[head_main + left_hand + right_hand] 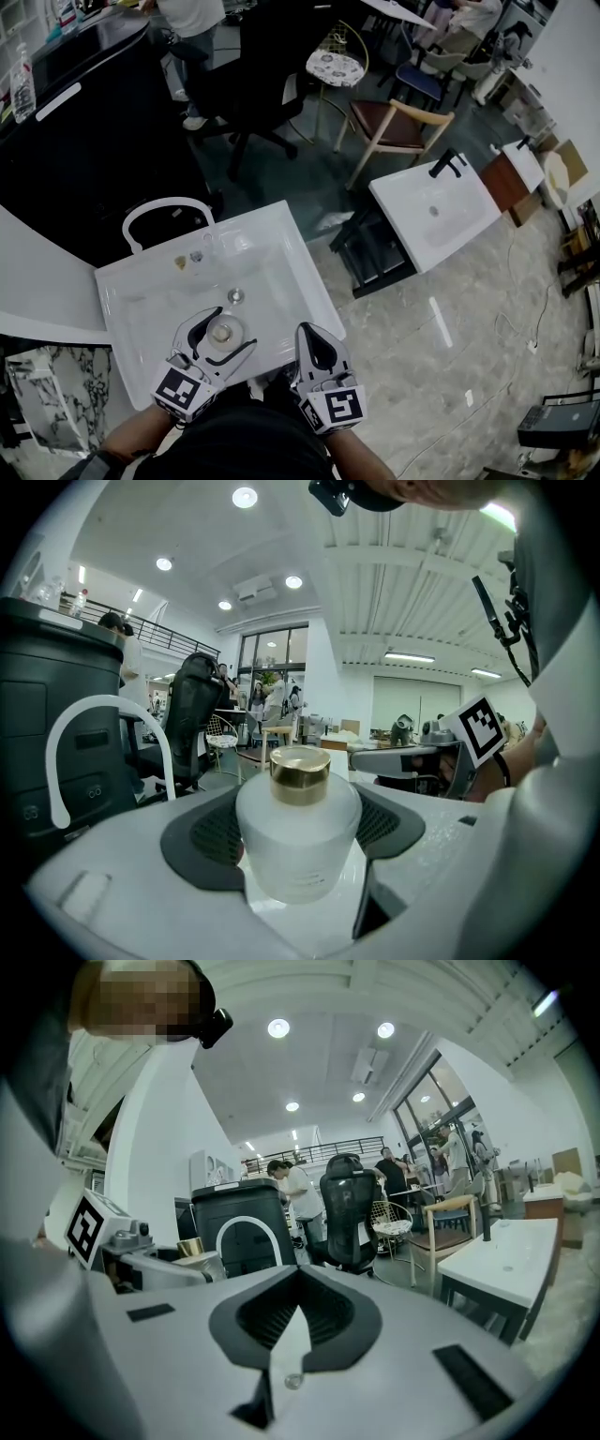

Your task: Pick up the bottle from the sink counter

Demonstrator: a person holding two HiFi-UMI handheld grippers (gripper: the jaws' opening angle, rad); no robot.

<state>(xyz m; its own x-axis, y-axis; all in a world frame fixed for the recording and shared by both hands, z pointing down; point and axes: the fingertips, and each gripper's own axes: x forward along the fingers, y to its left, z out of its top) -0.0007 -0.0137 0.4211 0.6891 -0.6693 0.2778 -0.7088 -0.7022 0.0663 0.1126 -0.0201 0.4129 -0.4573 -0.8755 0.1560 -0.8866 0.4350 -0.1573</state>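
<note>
A squat frosted-white bottle (298, 855) with a gold cap (300, 772) sits between the dark pads of my left gripper (295, 829), which is shut on it. In the head view the bottle (223, 330) hangs in my left gripper (228, 338) over the near part of the white sink (277, 272). My right gripper (312, 334) is at the sink's front right corner. Its jaws are shut with nothing between them (295, 1321). From the right gripper view the bottle's gold cap (191, 1247) shows at the left.
A white arched faucet (164, 209) stands at the sink's back edge, with a drain (236, 296) in the basin. A black cabinet (84, 122) lies behind to the left. A second white sink (436, 211), a wooden chair (398, 127) and a black office chair (253, 75) stand on the right.
</note>
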